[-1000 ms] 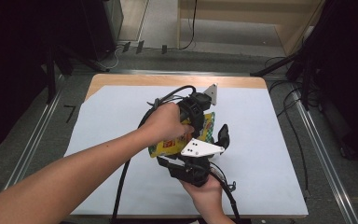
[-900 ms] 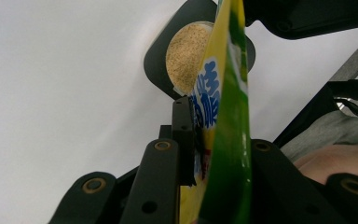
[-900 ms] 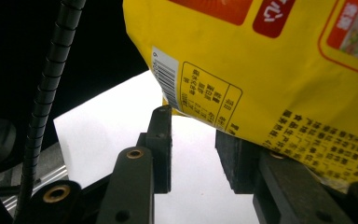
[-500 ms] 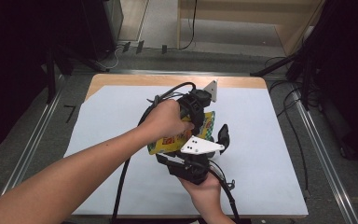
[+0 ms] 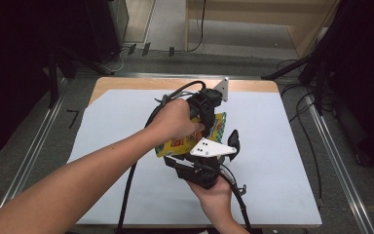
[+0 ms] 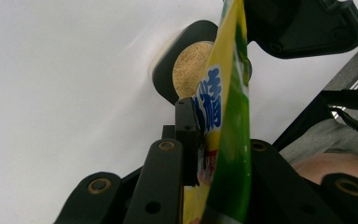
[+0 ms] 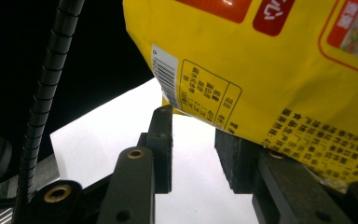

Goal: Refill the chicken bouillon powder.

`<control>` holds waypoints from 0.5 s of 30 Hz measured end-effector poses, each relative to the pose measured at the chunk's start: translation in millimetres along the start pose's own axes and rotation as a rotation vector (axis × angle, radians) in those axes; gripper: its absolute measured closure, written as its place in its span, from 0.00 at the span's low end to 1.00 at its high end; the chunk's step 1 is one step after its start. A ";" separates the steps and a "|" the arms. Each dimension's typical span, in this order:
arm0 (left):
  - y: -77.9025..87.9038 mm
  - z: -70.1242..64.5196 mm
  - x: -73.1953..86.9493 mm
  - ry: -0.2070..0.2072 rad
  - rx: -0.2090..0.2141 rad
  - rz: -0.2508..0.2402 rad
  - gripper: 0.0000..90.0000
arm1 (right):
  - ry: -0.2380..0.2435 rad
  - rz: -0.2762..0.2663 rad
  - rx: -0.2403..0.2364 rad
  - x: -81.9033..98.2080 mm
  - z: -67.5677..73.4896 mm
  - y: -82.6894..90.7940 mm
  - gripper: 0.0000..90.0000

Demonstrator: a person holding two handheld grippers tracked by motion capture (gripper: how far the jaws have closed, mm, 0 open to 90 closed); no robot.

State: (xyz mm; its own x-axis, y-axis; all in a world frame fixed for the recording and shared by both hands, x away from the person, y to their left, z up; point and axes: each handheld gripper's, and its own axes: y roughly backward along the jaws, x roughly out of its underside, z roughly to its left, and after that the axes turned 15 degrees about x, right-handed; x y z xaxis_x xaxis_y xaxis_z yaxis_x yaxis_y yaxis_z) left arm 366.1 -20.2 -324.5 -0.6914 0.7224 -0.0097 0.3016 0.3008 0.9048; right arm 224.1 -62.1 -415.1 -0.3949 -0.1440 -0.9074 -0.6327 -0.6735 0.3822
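Right gripper view had your right gripper with its jaws parted on a clear gap, and the yellow snack packet hung just above and beyond them, its lower edge over the right-hand pad. Farther off, your left gripper was clamped on that packet, held edge-on above the white table cover. High view put the packet between both grippers, mid-table.
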 end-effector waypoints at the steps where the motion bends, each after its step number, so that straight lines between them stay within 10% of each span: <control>1: -0.3 0.2 -0.1 0.000 0.000 -0.003 0.94 | -0.003 0.002 -0.002 -0.3 -0.5 -0.2 0.77; 15: 0.0 3.4 0.4 0.003 0.020 0.001 0.94 | 0.008 0.012 -0.005 -0.9 -0.9 -1.0 0.77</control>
State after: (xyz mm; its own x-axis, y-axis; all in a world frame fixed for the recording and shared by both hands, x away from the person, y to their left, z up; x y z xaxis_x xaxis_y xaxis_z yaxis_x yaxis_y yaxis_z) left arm 368.1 -17.8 -326.0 -0.6929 0.7209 -0.0079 0.3153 0.3129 0.8959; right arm 225.8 -61.9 -414.8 -0.3968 -0.1576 -0.9043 -0.6251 -0.6750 0.3919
